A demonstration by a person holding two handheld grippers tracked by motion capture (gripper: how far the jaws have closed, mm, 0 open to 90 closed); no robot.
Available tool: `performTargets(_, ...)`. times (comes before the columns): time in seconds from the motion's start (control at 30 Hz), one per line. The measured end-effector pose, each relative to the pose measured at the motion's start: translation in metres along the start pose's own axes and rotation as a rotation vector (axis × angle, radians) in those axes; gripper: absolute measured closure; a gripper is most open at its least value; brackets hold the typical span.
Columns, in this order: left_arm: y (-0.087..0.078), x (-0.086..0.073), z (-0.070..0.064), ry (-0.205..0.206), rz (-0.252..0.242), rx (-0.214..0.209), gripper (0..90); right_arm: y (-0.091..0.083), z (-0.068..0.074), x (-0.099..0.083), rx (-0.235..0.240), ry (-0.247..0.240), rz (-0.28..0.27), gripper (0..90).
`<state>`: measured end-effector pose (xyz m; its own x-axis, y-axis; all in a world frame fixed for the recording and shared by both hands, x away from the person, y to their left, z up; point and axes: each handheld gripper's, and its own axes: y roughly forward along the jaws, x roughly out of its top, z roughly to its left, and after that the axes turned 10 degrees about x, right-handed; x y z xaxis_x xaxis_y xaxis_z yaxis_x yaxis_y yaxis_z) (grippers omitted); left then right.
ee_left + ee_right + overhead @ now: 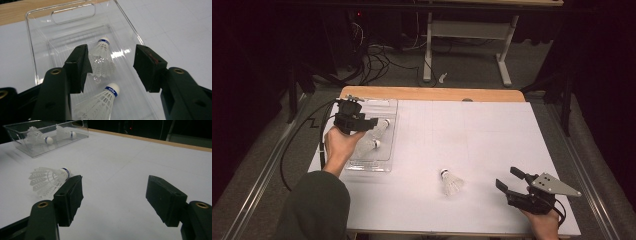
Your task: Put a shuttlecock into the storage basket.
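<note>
Two grippers [371,121] [510,179] gape released above white table [492,135]; dark room, cables [377,62] behind.

Tray [37,45]: clear glossy plastic, smooth, with bright reflections.
Shuttlecocks [101,58]: white plastic mesh skirts, matt white caps with a blue band.
Left claw [111,66]: black matt plastic, rough dark pads, brass-coloured screws.
Surface [492,140]: matt white sheet over a wooden edge.
Right claw [113,197]: matt black plastic.
</note>
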<state>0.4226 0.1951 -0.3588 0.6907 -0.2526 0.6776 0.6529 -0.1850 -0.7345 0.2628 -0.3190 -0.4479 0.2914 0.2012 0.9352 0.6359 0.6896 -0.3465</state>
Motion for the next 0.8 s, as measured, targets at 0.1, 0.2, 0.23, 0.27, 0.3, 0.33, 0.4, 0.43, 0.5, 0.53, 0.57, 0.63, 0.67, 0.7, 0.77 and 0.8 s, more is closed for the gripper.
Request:
performTargets(0.1,-0.002,-0.002,-0.001,-0.007,-0.004,-0.011,45.0,0.000,0.000,0.000,0.001,-0.001,-0.001,30.2)
performTargets(0.2,-0.005,-0.004,-0.002,-0.001,-0.026,-0.009,45.3,0.000,0.000,0.000,0.001,0.000,0.000,30.2)
performTargets(0.23,-0.006,-0.005,-0.003,0.001,-0.038,-0.007,45.3,0.000,0.000,0.000,0.001,0.000,0.000,30.2)
performTargets(0.27,-0.007,-0.006,-0.004,0.003,-0.047,-0.006,45.2,0.000,0.000,0.000,0.001,0.000,0.000,30.2)
performTargets(0.3,-0.008,-0.007,-0.004,0.004,-0.051,-0.009,45.2,0.000,0.000,0.000,0.001,0.000,0.000,30.2)
performTargets(0.33,-0.008,-0.008,-0.005,0.004,-0.055,-0.014,45.2,0.000,0.000,0.000,0.001,0.000,0.000,30.2)
performTargets(0.4,-0.009,-0.009,-0.005,0.005,-0.063,-0.016,45.0,0.000,0.000,0.000,0.001,0.000,0.000,30.2)
performTargets(0.43,-0.010,-0.010,-0.006,0.002,-0.069,-0.017,44.9,0.000,0.000,0.000,0.001,-0.001,0.000,30.2)
performTargets(0.5,-0.011,-0.012,-0.007,0.005,-0.076,-0.020,44.5,0.000,0.000,0.000,0.000,0.000,0.000,30.2)
performTargets(0.53,-0.011,-0.013,-0.007,0.003,-0.078,-0.022,44.5,0.000,0.000,0.000,0.001,0.000,0.000,30.2)
performTargets(0.57,-0.012,-0.014,-0.007,0.008,-0.075,-0.023,44.4,0.000,0.000,0.000,0.001,-0.001,0.000,30.2)
performTargets(0.63,-0.012,-0.014,-0.007,0.007,-0.077,-0.024,44.4,0.000,0.000,0.000,0.000,-0.003,0.000,30.2)
performTargets(0.67,-0.013,-0.015,-0.007,0.005,-0.081,-0.024,44.4,0.000,0.000,0.000,0.000,-0.002,0.001,30.2)
performTargets(0.7,-0.013,-0.015,-0.008,0.002,-0.086,-0.026,44.4,0.000,0.000,0.000,0.001,-0.003,0.000,30.2)
performTargets(0.77,-0.014,-0.016,-0.008,0.003,-0.092,-0.028,44.3,0.000,0.000,0.000,0.001,-0.001,0.000,30.2)
performTargets(0.8,-0.014,-0.017,-0.008,0.005,-0.095,-0.027,44.2,0.000,0.000,0.000,0.001,-0.001,0.000,30.2)
